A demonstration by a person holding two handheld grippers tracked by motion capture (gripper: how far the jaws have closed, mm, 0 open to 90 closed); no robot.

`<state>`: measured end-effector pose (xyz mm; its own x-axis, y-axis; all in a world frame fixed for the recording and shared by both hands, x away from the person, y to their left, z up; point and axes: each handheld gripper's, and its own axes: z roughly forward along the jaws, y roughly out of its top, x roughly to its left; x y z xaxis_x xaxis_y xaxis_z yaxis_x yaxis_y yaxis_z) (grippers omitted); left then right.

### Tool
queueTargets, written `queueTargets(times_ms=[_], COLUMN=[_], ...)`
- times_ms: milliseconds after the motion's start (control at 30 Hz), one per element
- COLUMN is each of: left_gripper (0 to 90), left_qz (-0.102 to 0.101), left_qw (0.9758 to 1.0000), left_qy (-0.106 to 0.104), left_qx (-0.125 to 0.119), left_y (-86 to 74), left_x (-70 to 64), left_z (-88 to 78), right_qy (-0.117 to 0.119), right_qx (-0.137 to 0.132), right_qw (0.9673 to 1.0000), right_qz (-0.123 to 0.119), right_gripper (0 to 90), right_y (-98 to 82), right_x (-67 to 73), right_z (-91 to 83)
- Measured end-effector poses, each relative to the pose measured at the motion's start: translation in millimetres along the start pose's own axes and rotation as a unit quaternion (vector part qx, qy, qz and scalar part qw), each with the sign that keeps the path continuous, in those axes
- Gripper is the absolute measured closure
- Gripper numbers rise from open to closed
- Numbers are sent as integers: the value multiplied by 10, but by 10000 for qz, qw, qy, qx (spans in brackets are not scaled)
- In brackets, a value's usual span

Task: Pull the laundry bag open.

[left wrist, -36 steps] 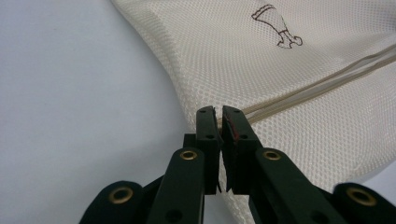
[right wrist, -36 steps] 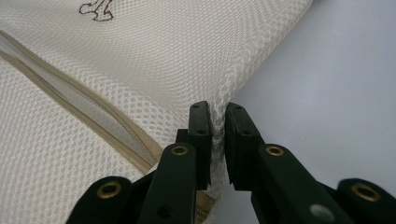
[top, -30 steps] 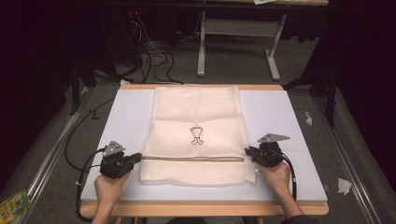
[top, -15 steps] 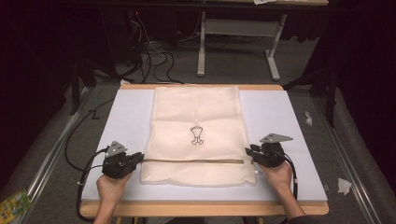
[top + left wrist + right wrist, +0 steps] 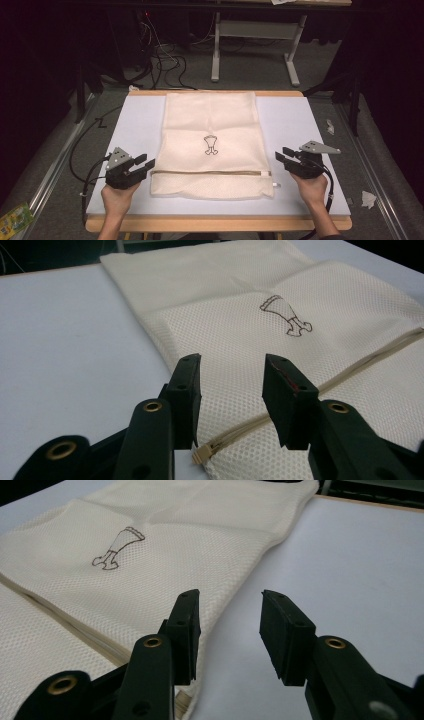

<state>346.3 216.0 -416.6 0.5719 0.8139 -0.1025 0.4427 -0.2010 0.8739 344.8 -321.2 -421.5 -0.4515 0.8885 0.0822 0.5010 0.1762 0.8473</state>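
Observation:
A cream mesh laundry bag [image 5: 212,130] lies flat along the middle of the white table, with a small dark sock drawing [image 5: 210,145] on it and a zipper [image 5: 210,173] running across near its front end. My left gripper [image 5: 148,164] stands open at the bag's front left corner, its jaws over the zipper's end [image 5: 202,454] and nothing between them. At the bag's front right edge [image 5: 235,592] my right gripper [image 5: 281,155] is open too, empty, just beside the cloth. The bag [image 5: 280,305] spreads ahead of the left jaws.
The white table top [image 5: 125,130] has a wooden rim [image 5: 215,224]. Cables [image 5: 165,60] and a grey desk frame [image 5: 252,37] lie on the floor behind it. Paper scraps [image 5: 369,199] lie on the floor at right, a colourful packet [image 5: 15,217] at left.
Both grippers have edged slightly inward toward the bag's front corners. The bag has not moved.

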Motion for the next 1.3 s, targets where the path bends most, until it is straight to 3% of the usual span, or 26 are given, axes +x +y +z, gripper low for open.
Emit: queueTargets(times_ms=[367, 600, 1100, 1300], left_gripper=[574, 572, 557, 552], left_qz=[-353, -429, -607, -839], left_qw=[9988, 9981, 9961, 9940], left_qy=[207, 344, 549, 651], left_qx=[-254, -293, -328, -259], left_y=[-42, -68, -108, -217], left_x=[188, 263, 398, 509], left_z=[-156, -197, -198, -143], right_qy=[-286, -436, -671, -667], right_qx=[-268, -361, -463, -416], right_qw=[9988, 9975, 9944, 9921], right_qz=[285, 424, 665, 973], right_gripper=[604, 603, 603, 592], right_y=[-69, -114, -212, -320], right_x=[-278, -400, -611, -739], right_z=[-269, -384, -526, -510])
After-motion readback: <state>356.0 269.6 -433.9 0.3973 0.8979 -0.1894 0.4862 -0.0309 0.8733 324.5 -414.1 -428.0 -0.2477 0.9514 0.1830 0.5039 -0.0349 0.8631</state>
